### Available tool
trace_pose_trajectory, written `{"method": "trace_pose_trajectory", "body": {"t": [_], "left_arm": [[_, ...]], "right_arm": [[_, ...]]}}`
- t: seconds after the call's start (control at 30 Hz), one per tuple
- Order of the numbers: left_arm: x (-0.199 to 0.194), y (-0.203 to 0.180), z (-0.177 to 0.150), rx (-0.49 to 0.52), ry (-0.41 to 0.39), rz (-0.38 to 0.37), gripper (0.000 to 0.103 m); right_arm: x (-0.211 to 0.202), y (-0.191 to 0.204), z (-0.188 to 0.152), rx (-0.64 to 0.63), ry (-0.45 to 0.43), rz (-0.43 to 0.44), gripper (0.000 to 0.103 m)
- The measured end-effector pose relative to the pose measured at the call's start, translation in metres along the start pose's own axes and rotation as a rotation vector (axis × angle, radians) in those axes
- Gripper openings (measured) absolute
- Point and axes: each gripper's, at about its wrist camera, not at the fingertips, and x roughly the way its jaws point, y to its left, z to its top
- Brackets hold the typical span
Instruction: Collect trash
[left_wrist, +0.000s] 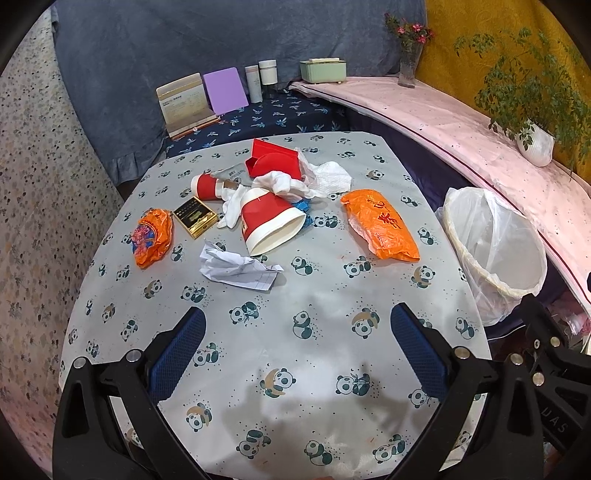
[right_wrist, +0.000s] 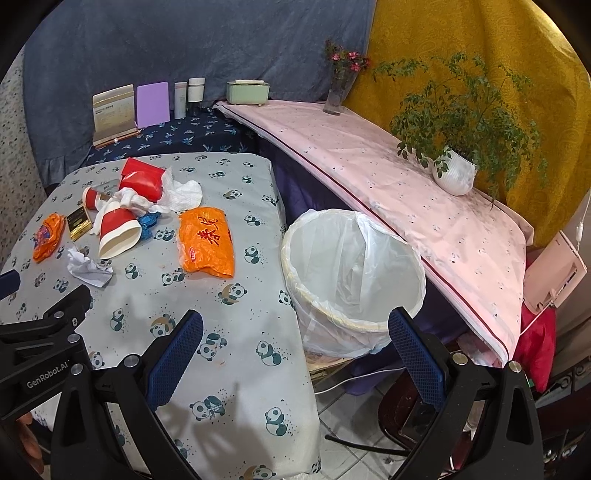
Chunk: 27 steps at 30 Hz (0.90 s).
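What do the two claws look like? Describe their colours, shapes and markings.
Both the left claw and the right claw have black plastic frames with silver bolts and two flat fingers faced with blue mesh-textured pads. White "GenRobot.AI" lettering marks the left claw's body. No cables or sleeves show.

Crumpled wrappers (left_wrist: 380, 225), tipped cups (left_wrist: 271, 225), paper (left_wrist: 236, 267) litter table; lined bin (right_wrist: 351, 269) beside.

glossy crinkled plastic orange bag (left_wrist: 380, 225) at 2 o'clock; crumpled matt paper (left_wrist: 236, 267); thin plastic liner in bin (right_wrist: 351, 266); cloth table cover (left_wrist: 280, 332).
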Motion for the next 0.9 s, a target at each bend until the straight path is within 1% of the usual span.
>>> {"method": "trace_pose_trajectory", "body": {"t": [0.17,0.33,0.5,0.73,0.9], "left_arm": [[-0.003,0.002,0.001,-0.011,-0.008,-0.016,0.096],[-0.004,0.013,0.003,-0.028,-0.011,-0.035,0.096],[-0.005,0.026,0.004,-0.036,-0.027,-0.036,0.096],[0.006,0.064,0.007,-0.084,-0.039,-0.030,0.096],[0.022,0.101,0.009,-0.133,-0.040,0.003,0.096]], "right_arm": [[-0.005,0.001,0.002,0.009,-0.015,-0.003,0.096],[-0.011,0.007,0.005,0.012,-0.034,-0.007,0.096],[-0.014,0.018,0.010,0.013,-0.044,-0.008,0.096],[-0.013,0.046,0.017,0.001,-0.066,-0.008,0.096],[-0.007,0.067,0.022,0.014,-0.079,0.011,0.096]]}}
